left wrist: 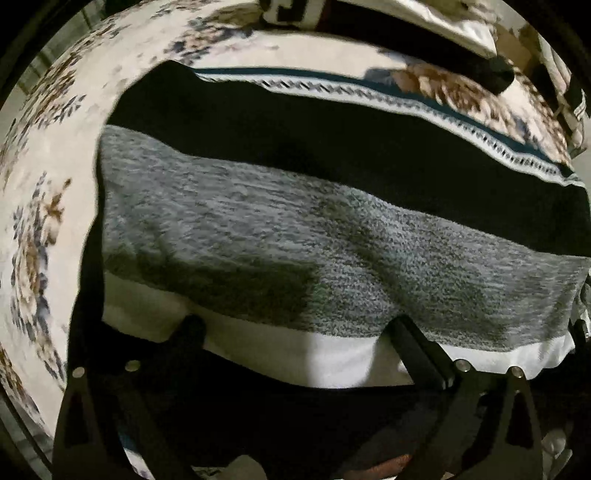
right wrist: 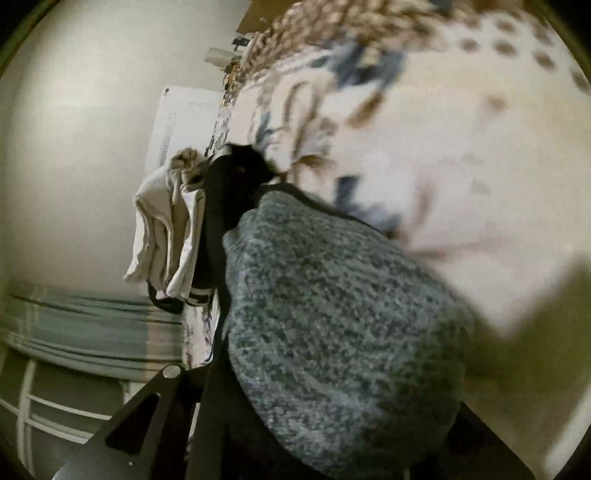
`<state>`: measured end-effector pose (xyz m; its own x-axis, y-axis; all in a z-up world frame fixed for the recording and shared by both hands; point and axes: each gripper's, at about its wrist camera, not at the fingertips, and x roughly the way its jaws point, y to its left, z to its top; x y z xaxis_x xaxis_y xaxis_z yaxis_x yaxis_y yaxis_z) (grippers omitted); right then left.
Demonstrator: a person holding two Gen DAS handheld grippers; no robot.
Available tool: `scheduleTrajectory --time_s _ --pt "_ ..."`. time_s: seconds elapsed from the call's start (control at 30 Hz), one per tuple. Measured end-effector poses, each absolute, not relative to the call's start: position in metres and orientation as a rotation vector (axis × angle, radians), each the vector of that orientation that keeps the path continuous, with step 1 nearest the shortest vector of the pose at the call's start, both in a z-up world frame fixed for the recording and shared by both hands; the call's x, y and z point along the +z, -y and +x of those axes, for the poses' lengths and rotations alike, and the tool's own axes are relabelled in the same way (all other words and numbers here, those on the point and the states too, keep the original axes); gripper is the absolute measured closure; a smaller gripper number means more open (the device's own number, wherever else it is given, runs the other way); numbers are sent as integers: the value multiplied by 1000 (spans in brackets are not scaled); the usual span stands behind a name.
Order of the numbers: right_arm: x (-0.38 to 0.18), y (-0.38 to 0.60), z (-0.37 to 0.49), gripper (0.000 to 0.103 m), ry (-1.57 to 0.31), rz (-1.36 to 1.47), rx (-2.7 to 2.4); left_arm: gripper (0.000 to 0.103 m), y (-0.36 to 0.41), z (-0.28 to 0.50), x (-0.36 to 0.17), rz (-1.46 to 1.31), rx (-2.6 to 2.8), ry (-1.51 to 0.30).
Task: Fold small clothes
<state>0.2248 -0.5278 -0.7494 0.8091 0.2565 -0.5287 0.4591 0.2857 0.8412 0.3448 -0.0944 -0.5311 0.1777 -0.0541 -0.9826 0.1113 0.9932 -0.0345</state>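
Observation:
A small knitted garment with black (left wrist: 295,140), marled grey (left wrist: 258,229) and white (left wrist: 332,354) bands and a teal patterned hem lies flat on a floral bedspread (left wrist: 55,147). My left gripper (left wrist: 295,328) points down over its white band, jaws wide open, both fingertips (left wrist: 402,328) resting at the grey edge with nothing pinched. In the right wrist view the grey knit (right wrist: 332,314) bulges up close and drapes over my right gripper (right wrist: 236,354), which is shut on a bunch of it. Only one black finger (right wrist: 155,406) shows; the tips are hidden.
A stack of folded white and beige clothes (right wrist: 162,229) with a black piece (right wrist: 236,173) sits at the bed's edge by a pale wall. A white rack (right wrist: 37,410) stands lower left. A dark item (left wrist: 495,77) and a white pillow (left wrist: 461,26) lie beyond the garment.

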Motion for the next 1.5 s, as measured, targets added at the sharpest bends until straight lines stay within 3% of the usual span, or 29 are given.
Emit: scheduleTrajectory --time_s 0.27,0.43,0.6,0.73,0.8,0.83,0.93,0.97,1.17,1.37,1.43,1.47,1.5 --pt "-668 465 256 88 -725 1027 -170 0 18 335 -461 -112 -3 -1276" --pt "-630 373 309 88 -819 707 -112 0 -55 316 -443 -181 113 -1244" --pt "-630 239 343 89 -912 359 48 0 -138 290 -441 -252 258 -1225" --pt "-670 134 348 88 -1063 82 162 0 -184 276 -448 -293 365 -1229" --pt "-687 105 346 78 -1139 -33 192 0 -202 270 -452 -350 385 -1236" --pt "-687 99 343 69 -1160 -53 211 0 -205 268 -450 -366 385 -1238" --pt "-665 109 337 16 -1224 53 358 0 -200 268 -444 -423 333 -1229" --pt "-657 114 333 12 -1232 81 367 0 -191 272 -441 -442 293 -1231" --pt "-595 190 320 12 -1271 237 318 0 -129 305 -430 -516 45 -1237" --pt "-607 277 342 12 -1325 338 109 2 -67 353 -473 -357 -56 -1330" --pt "-614 304 353 12 -1326 389 74 44 -60 356 -490 -333 -78 -1341" --pt "-620 315 361 12 -1325 412 54 76 -61 352 -497 -398 -135 -1333" --pt "-625 327 371 12 -1323 439 48 79 -65 346 -498 -451 -149 -1318"
